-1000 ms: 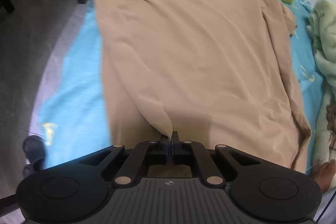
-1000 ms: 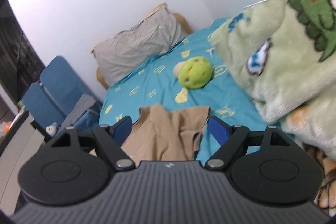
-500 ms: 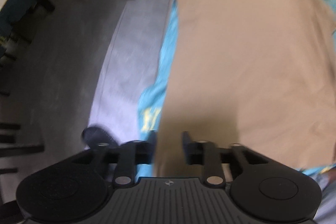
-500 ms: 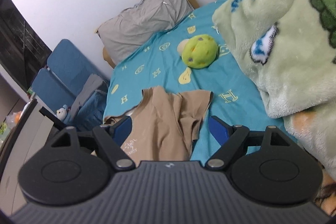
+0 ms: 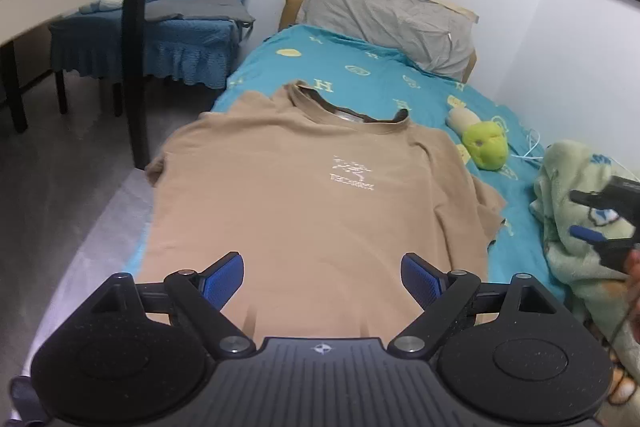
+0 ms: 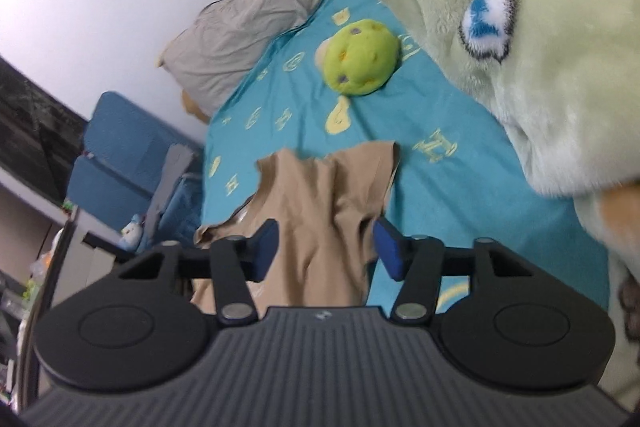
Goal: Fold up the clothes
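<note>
Through the left wrist view, I see my left gripper (image 5: 322, 277) opening, empty, above the tan T-shirt (image 5: 308, 203) spread flat on the bed (image 5: 372, 67). Through the right, my right gripper (image 6: 326, 249) is closing around the shirt's sleeve (image 6: 332, 195), pads not yet pressing.
</note>
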`<state>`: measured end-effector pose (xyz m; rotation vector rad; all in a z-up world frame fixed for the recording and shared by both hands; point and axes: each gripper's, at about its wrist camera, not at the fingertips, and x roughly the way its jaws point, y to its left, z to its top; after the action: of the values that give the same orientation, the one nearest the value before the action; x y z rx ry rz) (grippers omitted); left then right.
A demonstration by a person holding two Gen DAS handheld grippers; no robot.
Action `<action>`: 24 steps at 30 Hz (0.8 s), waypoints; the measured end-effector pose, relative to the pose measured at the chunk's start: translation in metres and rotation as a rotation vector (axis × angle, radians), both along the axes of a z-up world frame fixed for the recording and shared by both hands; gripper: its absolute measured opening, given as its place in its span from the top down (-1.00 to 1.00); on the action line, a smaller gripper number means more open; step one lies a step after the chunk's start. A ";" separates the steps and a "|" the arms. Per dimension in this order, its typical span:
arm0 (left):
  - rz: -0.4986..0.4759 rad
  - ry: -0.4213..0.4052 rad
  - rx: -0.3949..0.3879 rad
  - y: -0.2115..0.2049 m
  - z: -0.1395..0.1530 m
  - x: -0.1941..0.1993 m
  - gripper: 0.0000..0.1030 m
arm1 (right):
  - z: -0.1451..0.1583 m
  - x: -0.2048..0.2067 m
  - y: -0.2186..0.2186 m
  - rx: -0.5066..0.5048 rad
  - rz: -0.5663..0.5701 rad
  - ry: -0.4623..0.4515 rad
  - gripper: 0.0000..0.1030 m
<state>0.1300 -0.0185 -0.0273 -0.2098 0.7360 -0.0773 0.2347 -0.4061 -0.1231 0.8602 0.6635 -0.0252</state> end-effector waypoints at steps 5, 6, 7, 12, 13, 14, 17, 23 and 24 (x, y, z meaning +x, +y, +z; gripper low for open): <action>-0.003 -0.069 0.102 -0.007 -0.047 -0.005 -0.70 | -0.031 0.052 -0.005 -0.127 -0.003 0.044 -0.06; -0.004 -0.076 0.119 -0.003 -0.063 -0.003 -0.70 | -0.039 0.062 -0.007 -0.136 -0.003 0.043 -0.06; -0.003 -0.080 0.126 0.004 -0.079 0.005 -0.70 | -0.047 0.072 -0.009 -0.146 -0.002 0.042 -0.06; -0.048 -0.092 0.112 0.008 -0.110 0.033 -0.70 | -0.080 0.122 -0.007 -0.232 0.069 0.069 -0.06; -0.056 -0.100 0.117 0.006 -0.115 0.038 -0.70 | -0.087 0.128 -0.007 -0.205 0.077 0.077 -0.06; -0.059 -0.100 0.125 0.005 -0.119 0.042 -0.70 | -0.094 0.133 -0.008 -0.180 0.086 0.083 -0.05; -0.055 -0.049 0.081 0.007 -0.128 0.050 -0.70 | -0.093 0.138 0.004 -0.244 0.143 0.031 0.77; -0.018 -0.005 -0.017 0.020 -0.131 0.054 -0.70 | -0.052 0.135 -0.001 -0.367 0.066 -0.136 0.85; -0.012 -0.010 -0.013 0.020 -0.130 0.053 -0.70 | -0.045 0.137 -0.004 -0.411 0.034 -0.148 0.85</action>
<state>0.1834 0.0019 -0.1573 -0.2173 0.7273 -0.0948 0.3718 -0.4097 -0.1681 0.4495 0.5092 -0.0641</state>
